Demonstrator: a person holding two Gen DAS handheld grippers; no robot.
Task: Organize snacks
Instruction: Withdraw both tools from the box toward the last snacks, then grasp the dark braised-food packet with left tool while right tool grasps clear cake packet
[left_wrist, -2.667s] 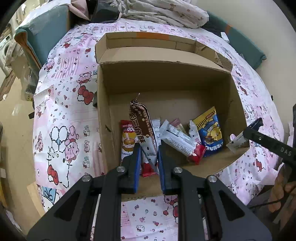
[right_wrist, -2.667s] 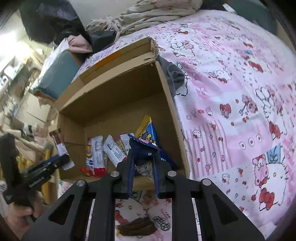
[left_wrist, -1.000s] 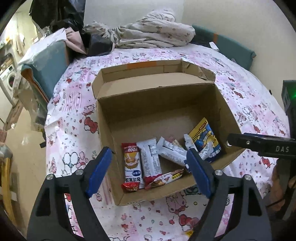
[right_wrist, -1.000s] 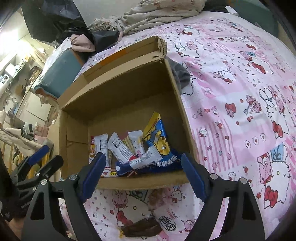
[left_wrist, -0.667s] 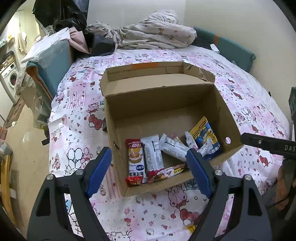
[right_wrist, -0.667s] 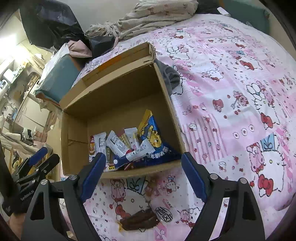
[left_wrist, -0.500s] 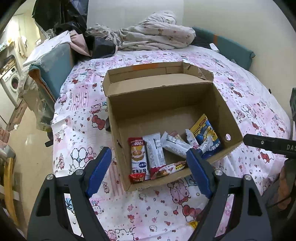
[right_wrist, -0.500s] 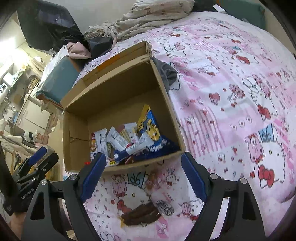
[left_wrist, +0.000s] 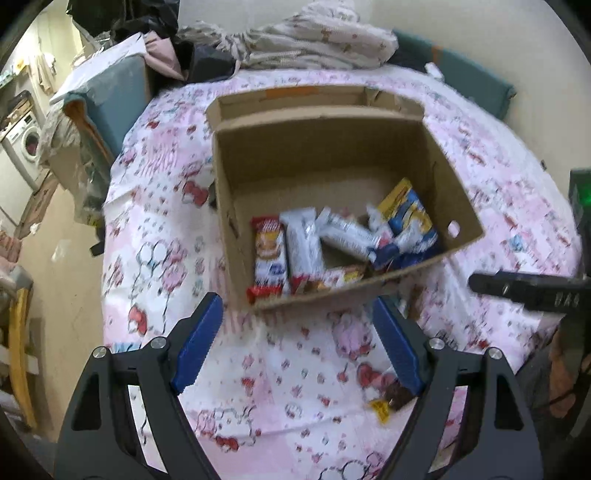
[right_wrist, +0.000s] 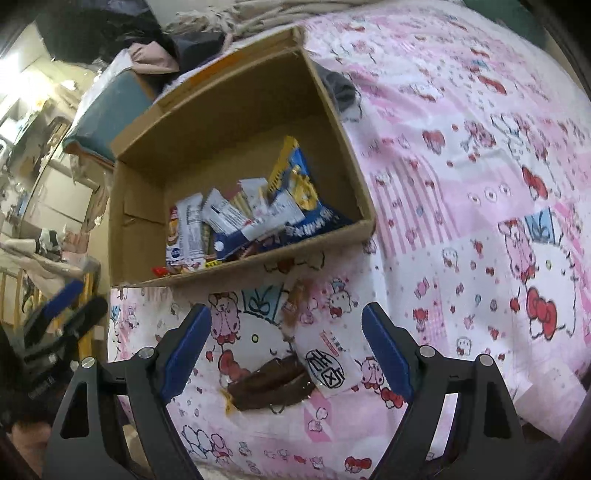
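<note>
Risk begins close to the jaws. Both grippers stand wide open and hold nothing: the left gripper (left_wrist: 297, 345) hangs over bare bedsheet (left_wrist: 280, 373) on the near side of the cardboard box (left_wrist: 373, 284), and the right gripper (right_wrist: 286, 349) hangs on the same near side, with a brown snack packet (right_wrist: 271, 384) and a white snack packet (right_wrist: 328, 363) lying on the sheet between its blue pads (right_wrist: 388, 350).

These two packets touch or overlap each other, so I judge that a closing grip could catch both together, or pinch a fold of the soft sheet with them. The wrappers look thin and slippery, and one may slide out if it is taken only by an edge. A third, smaller brown wrapper (right_wrist: 295, 302) lies just in front of the box's near wall, and it is blurred, so I cannot say what it is.

The near wall of the box is the main obstacle: a packet carried too low would strike it, and the box, standing on a soft bed, could shift or tip. Inside the box, against the near wall and the right side, the stored snacks (left_wrist: 314, 243) are already piled unevenly, with a blue and yellow bag (right_wrist: 299, 192) leaning upright; a dropped packet may slide off the pile.

Beyond the box lie crumpled bedding (left_wrist: 314, 40) and a teal cushion (left_wrist: 110, 99), well apart from the work.
</note>
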